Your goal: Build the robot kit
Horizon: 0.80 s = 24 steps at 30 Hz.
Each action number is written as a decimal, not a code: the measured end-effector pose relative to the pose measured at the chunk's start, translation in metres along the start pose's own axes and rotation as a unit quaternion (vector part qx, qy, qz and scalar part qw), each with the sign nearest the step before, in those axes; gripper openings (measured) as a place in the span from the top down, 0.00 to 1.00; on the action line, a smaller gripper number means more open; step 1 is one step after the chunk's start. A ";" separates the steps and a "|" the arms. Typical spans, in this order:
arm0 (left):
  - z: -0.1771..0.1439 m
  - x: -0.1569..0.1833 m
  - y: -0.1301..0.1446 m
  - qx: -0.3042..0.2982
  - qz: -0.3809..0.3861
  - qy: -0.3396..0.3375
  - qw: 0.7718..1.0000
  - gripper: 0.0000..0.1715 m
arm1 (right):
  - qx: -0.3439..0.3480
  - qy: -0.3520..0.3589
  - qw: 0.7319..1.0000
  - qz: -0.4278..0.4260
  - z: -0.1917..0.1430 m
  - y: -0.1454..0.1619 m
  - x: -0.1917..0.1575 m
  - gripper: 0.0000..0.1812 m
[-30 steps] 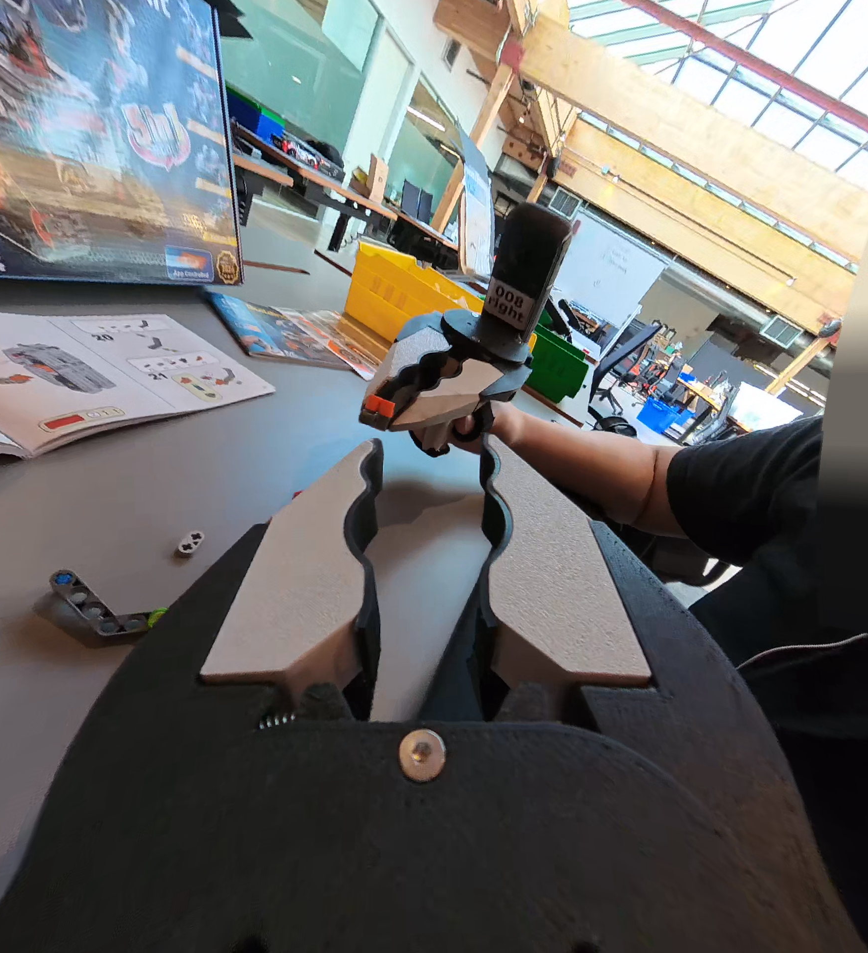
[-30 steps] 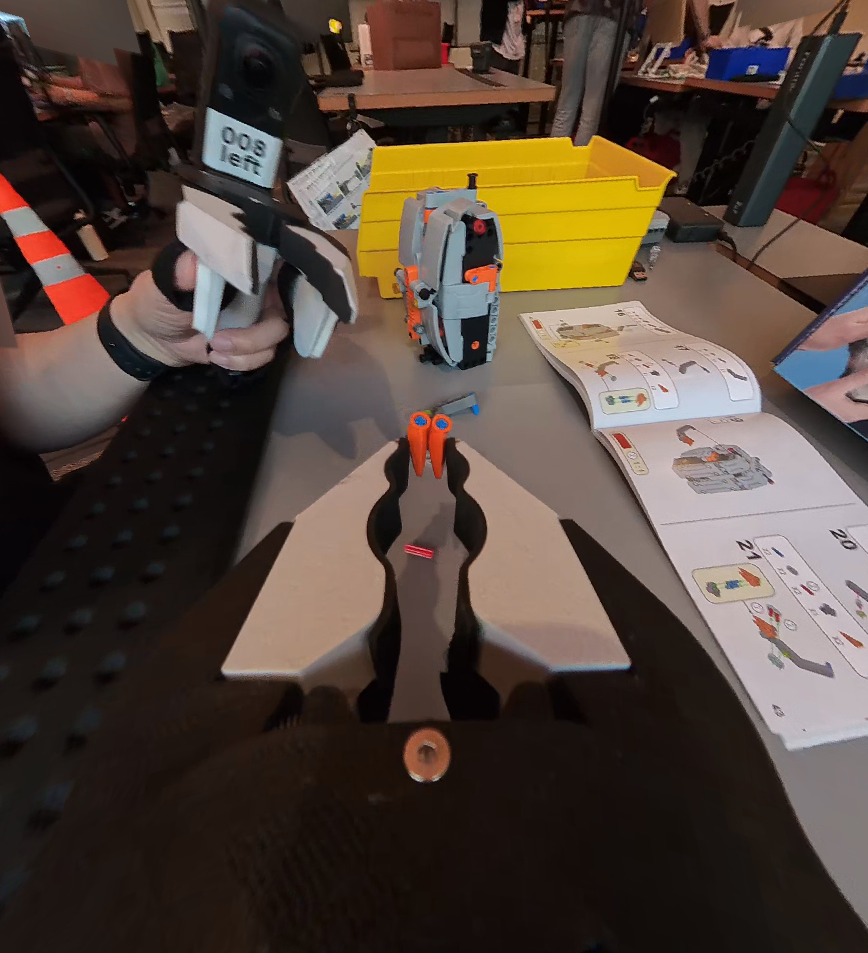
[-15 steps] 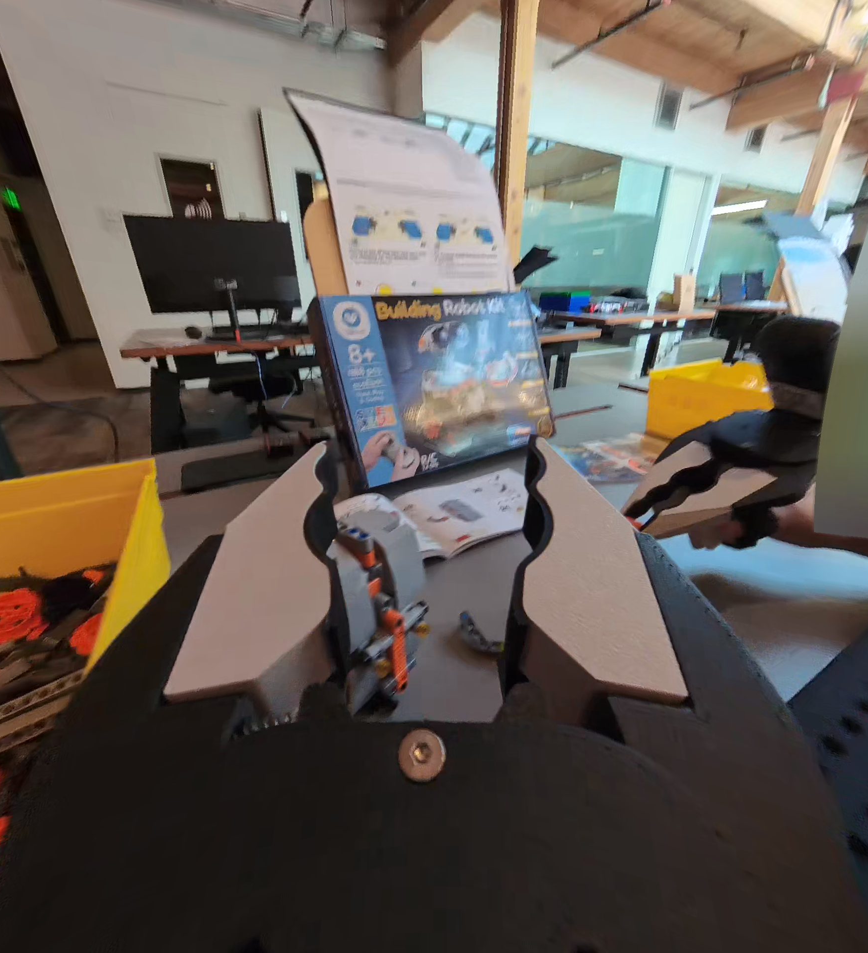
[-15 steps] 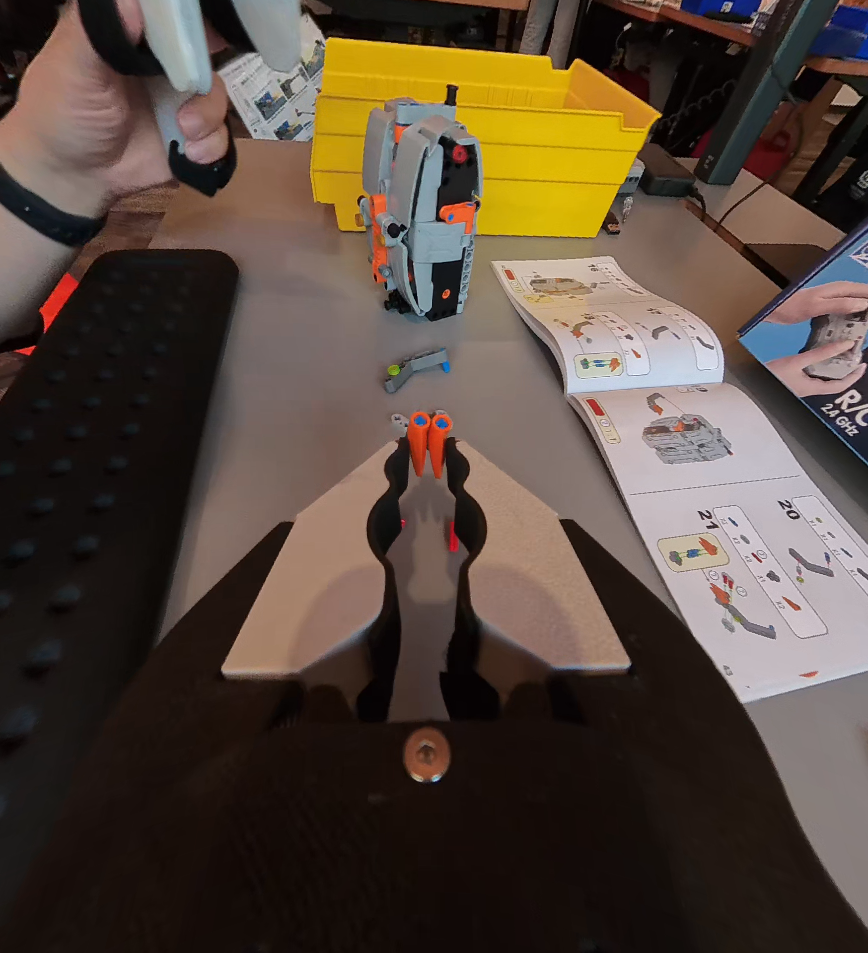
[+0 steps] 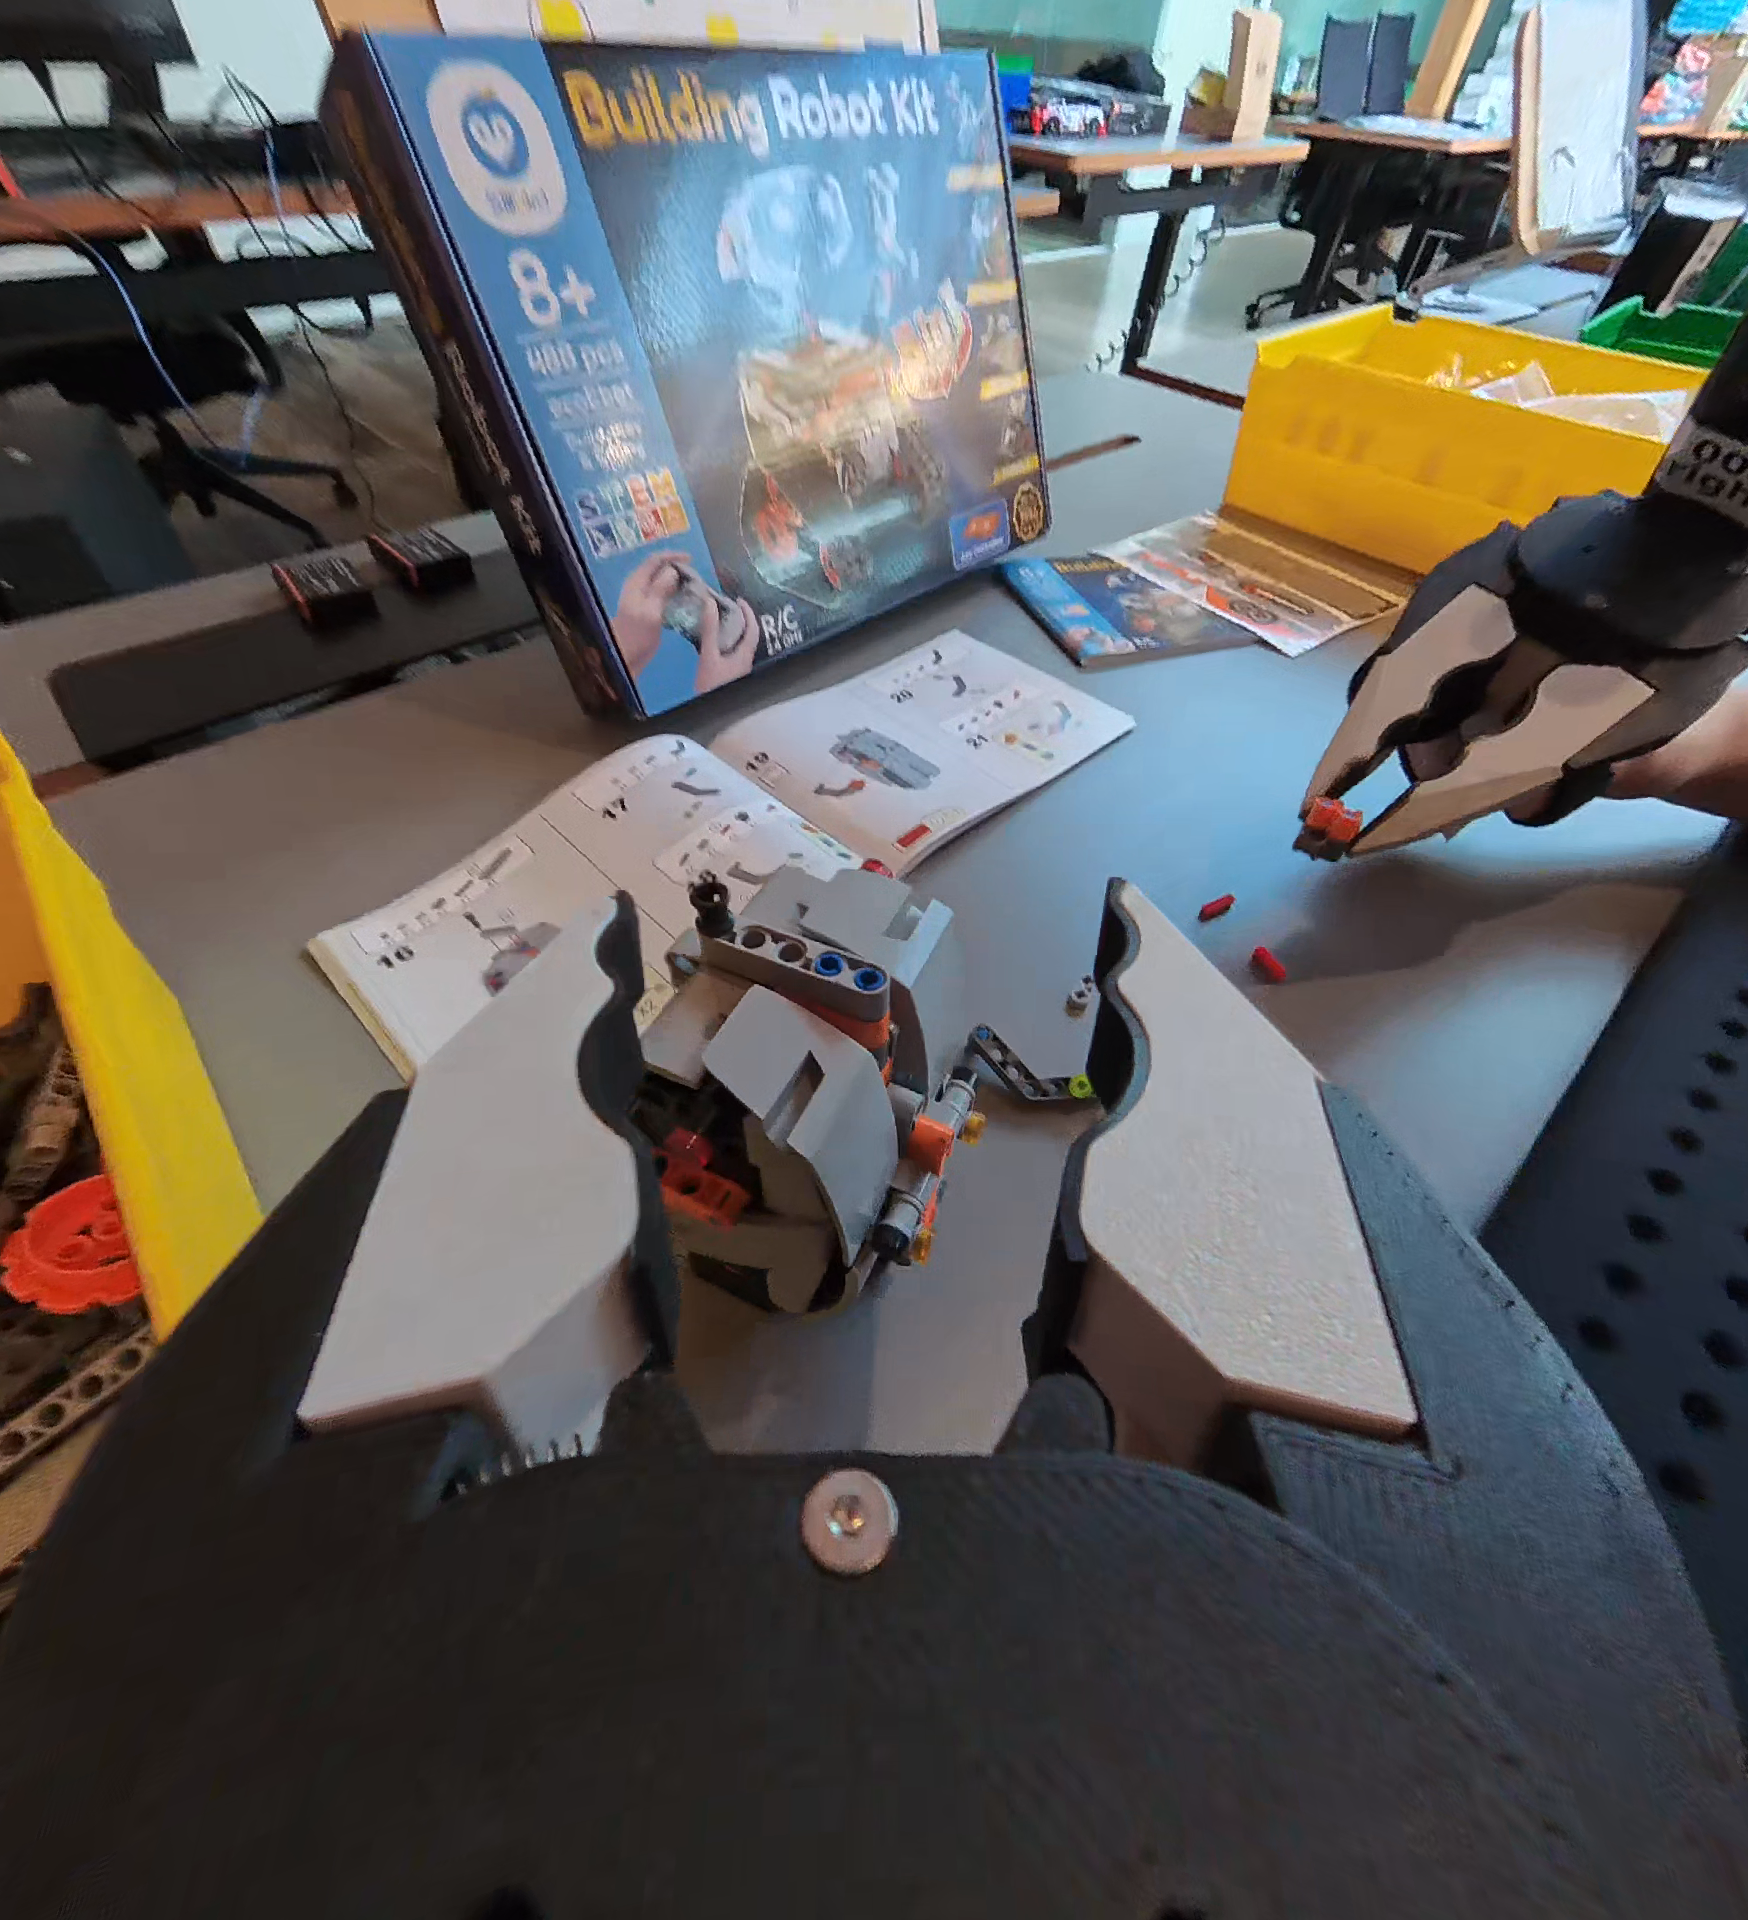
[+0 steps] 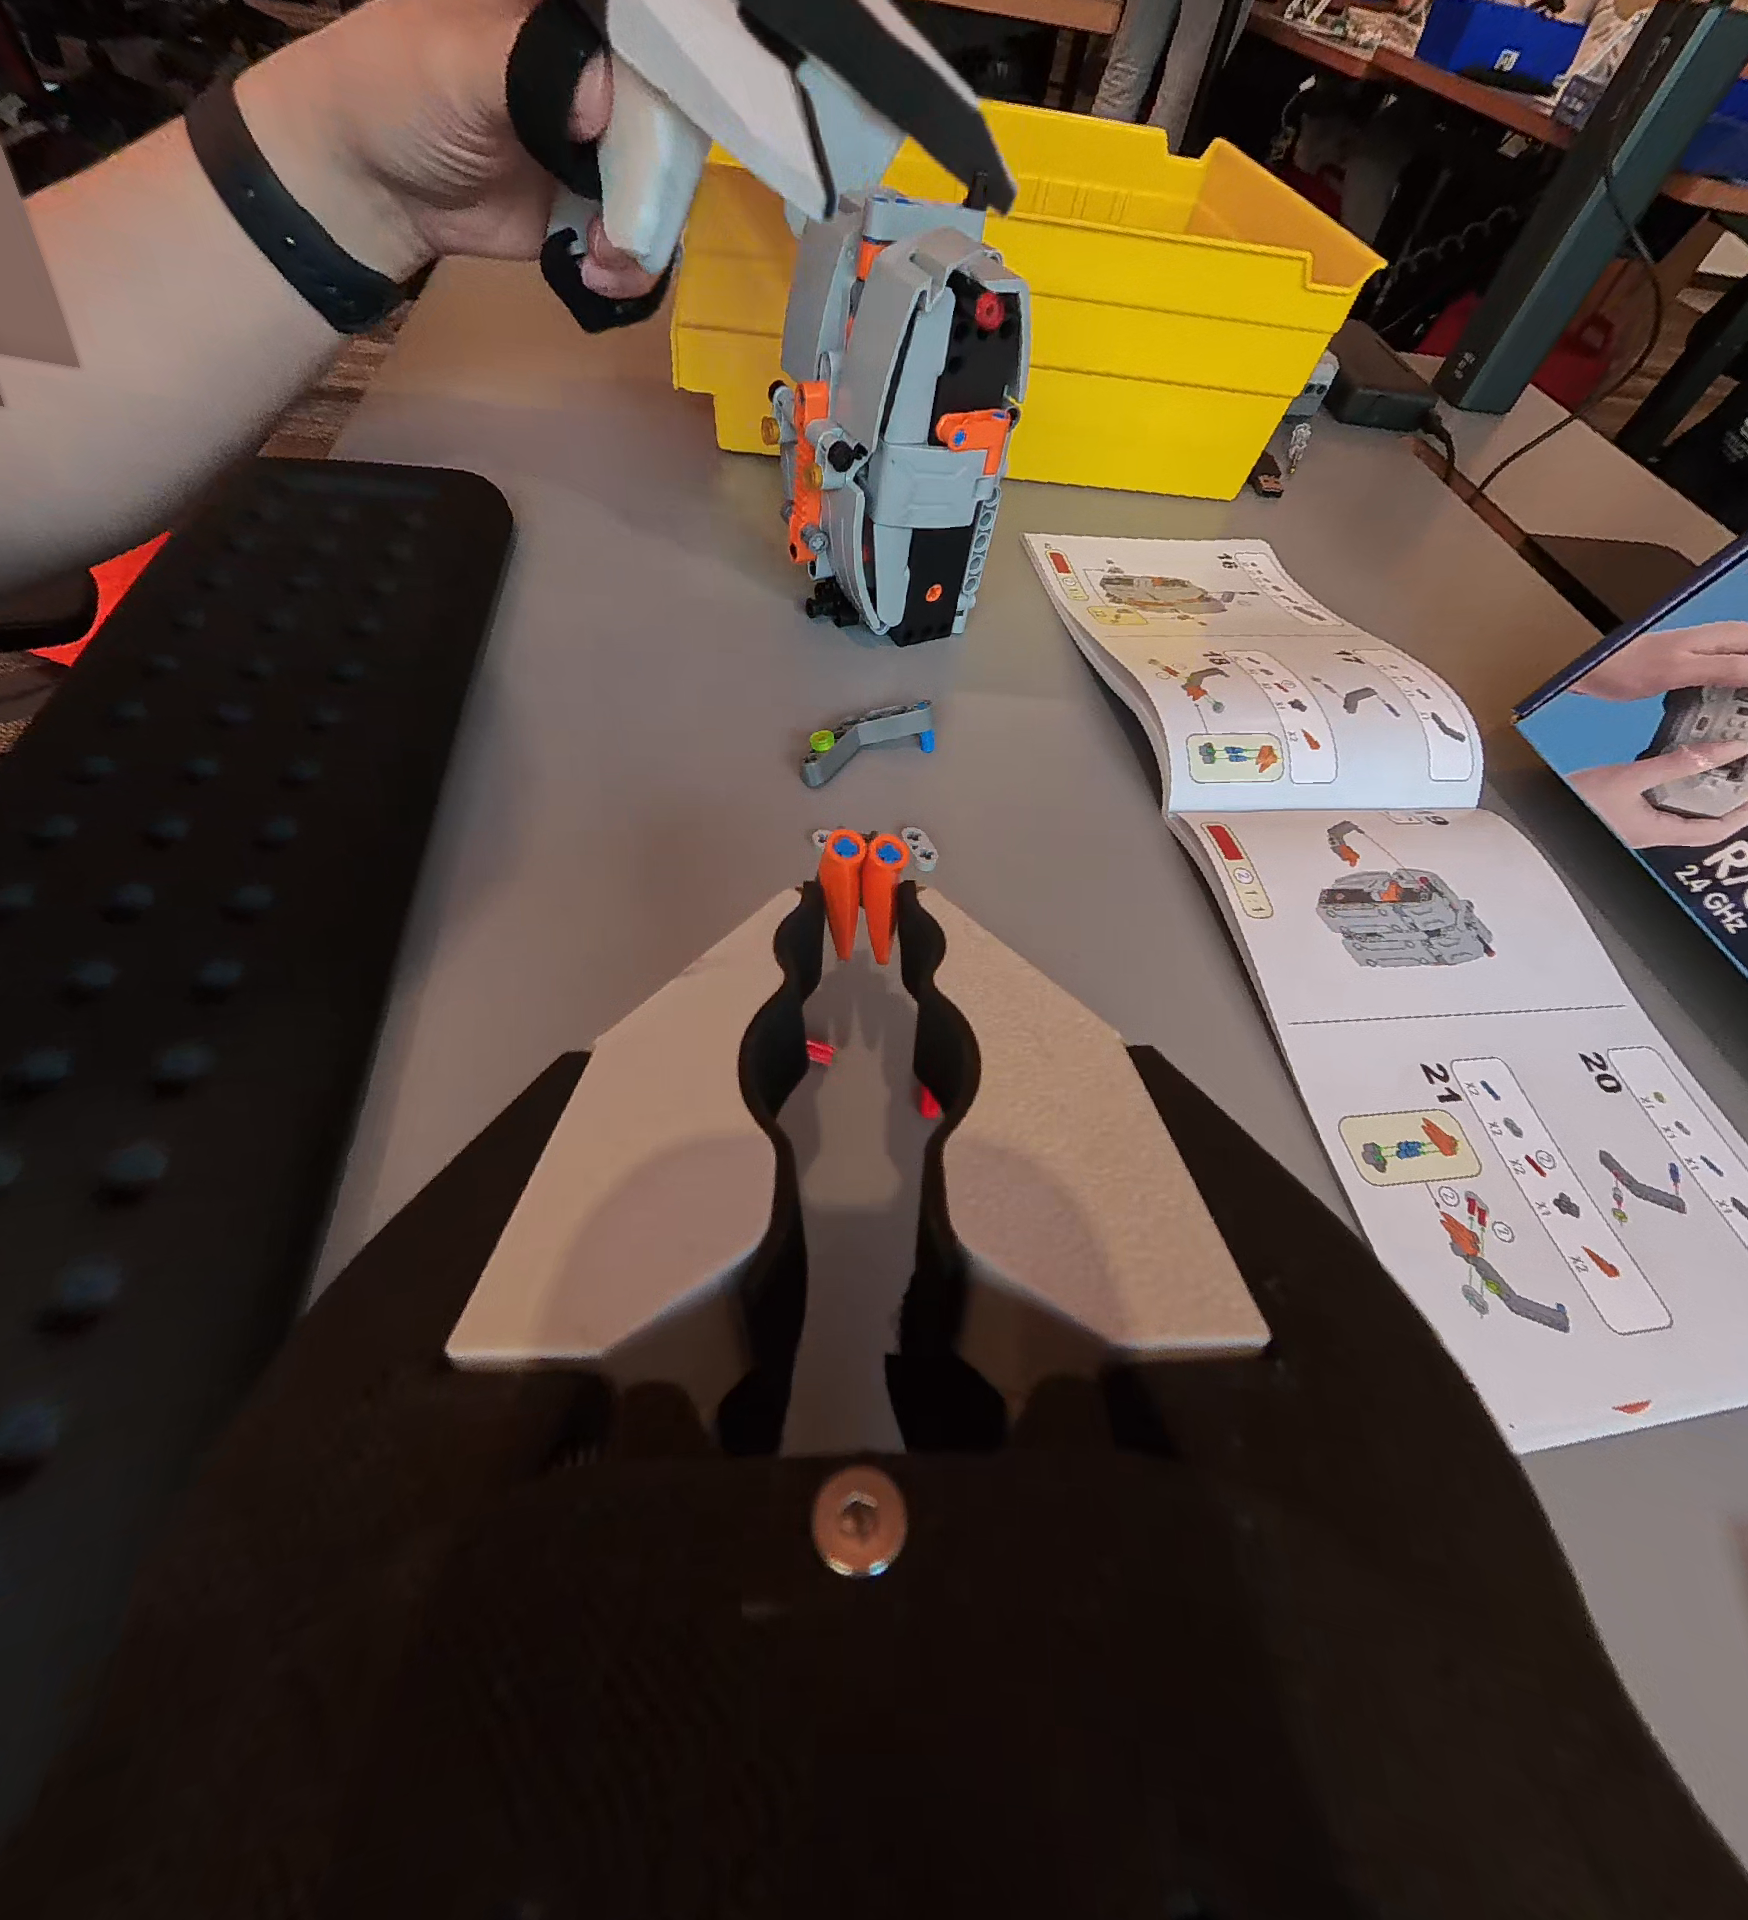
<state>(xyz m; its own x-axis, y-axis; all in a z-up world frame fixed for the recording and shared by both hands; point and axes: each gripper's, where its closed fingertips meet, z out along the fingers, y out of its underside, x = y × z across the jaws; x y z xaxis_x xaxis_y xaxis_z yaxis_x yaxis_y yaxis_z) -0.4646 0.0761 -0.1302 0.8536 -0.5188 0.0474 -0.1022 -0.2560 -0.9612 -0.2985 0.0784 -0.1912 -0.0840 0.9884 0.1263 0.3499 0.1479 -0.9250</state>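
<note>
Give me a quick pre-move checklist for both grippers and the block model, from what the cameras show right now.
1. Left gripper open wide enough for the grey block model: ok.
2. Left fingers clear of the model: cannot tell.
3. Right gripper shut on the orange piece: ok.
4. Model standing upright on the table: ok.
5. Loose grey angled beam lying apart from the model: ok.
6. Two small red pins lying near the right gripper: ok.
</note>
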 end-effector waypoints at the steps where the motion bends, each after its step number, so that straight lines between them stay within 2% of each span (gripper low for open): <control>1: 0.002 -0.001 0.003 -0.006 -0.001 0.000 1.000 0.50 | 0.000 0.002 1.000 -0.001 0.000 0.000 0.001 0.93; 6: 0.006 -0.005 0.011 -0.002 -0.009 -0.007 1.000 0.56 | -0.006 0.012 1.000 -0.013 -0.001 0.004 0.005 0.93; 11: 0.000 -0.016 0.011 0.012 -0.027 -0.034 0.999 0.71 | -0.019 0.019 0.999 -0.024 0.001 0.010 0.009 0.93; 20: -0.003 -0.021 0.012 0.020 -0.035 -0.078 0.996 0.71 | -0.027 0.028 0.999 -0.023 0.001 0.015 0.015 0.93; 23: -0.012 -0.027 0.003 0.053 -0.031 -0.119 0.991 0.58 | -0.029 0.031 0.999 -0.024 0.001 0.016 0.016 0.93; 24: -0.019 -0.024 -0.004 0.070 -0.027 -0.125 0.989 0.57 | -0.030 0.032 0.999 -0.025 0.001 0.016 0.016 0.93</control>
<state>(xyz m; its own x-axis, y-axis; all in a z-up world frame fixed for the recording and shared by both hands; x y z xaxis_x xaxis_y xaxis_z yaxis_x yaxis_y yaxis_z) -0.4946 0.0742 -0.1223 0.9574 -0.2847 0.0485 0.0043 -0.1538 -0.9881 -0.2952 0.0969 -0.2042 -0.0442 0.9798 0.1952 0.4018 0.1963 -0.8945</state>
